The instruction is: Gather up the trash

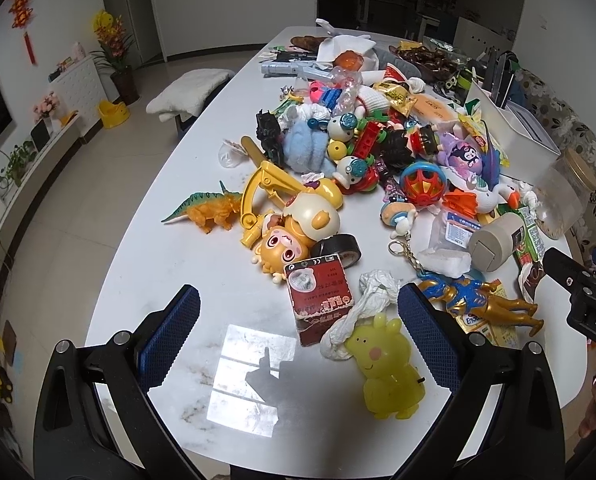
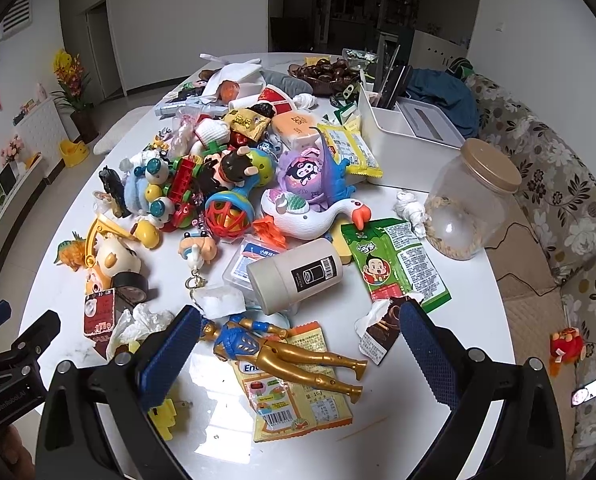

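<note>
On the white table, a heap of toys and wrappers spreads back from the gold figure — under it an orange wrapper, just left a crumpled tissue — while both grippers, left and right, hover spread, holding nothing.

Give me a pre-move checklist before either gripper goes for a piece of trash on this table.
1. Left gripper open and holding nothing: ok.
2. Right gripper open and holding nothing: ok.
3. Trash near the left gripper: crumpled tissue lies between its fingers: ok.
4. Tissue free to lift: it drapes against the yellow pig toy and touches the red box: not ok.
5. Orange wrapper free to lift: the gold and blue figure lies on it: not ok.
6. Bin for the trash in sight: cannot tell.
</note>
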A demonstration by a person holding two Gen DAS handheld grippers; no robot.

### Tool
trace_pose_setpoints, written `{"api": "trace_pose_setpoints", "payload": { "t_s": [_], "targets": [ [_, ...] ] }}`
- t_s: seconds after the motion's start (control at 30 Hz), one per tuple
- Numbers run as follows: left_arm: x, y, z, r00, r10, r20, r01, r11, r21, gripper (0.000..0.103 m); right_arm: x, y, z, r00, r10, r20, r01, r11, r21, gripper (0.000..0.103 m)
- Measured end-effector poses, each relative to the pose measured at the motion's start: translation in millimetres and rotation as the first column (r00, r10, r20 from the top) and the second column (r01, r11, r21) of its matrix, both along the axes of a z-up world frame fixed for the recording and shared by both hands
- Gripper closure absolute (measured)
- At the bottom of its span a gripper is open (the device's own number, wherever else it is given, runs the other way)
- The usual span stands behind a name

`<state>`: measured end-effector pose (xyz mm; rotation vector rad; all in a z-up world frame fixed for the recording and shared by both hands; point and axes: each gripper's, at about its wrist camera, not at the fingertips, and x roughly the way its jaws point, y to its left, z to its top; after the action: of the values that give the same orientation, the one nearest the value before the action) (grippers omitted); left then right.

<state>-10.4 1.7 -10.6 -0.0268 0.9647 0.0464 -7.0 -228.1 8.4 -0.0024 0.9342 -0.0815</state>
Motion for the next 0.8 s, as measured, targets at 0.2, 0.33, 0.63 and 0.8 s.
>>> {"api": "trace_pose_setpoints", "payload": {
  "t_s": [0.2, 0.33, 0.63, 0.8],
  "targets": [
    [-2.3, 1.3, 1.8, 1.0, 0.002, 0.005, -0.002, 1.0, 0.003, 0.006, -1.0, 0.2, 1.6, 1.0, 0.001, -0.001, -0.001, 1.0, 0.001, 0.005],
    [-2.5, 1.0, 2.1, 1.0, 0.002, 0.003, -0.002, 1.0, 0.006, 0.006, -1.1, 0.3, 1.0, 1.0, 0.0, -0.002, 0.0, 1.0, -0.002, 0.005],
    [-4.5, 1.5, 3.6, 1.0, 0.002, 0.006, -0.002, 1.0, 0.004, 0.006, -3.1, 0.7, 1.2, 1.0, 0.0, 0.0, 0.0, 1.0, 0.004, 0.005],
    [-5.0, 1.3, 4.1, 1.0, 0.003, 0.007, -0.003, 1.0, 0.003, 0.006, -4.0, 2.5, 1.6, 1.0, 0.004, 0.003, -0.004, 1.0, -0.001, 0.005]
  ]
}}
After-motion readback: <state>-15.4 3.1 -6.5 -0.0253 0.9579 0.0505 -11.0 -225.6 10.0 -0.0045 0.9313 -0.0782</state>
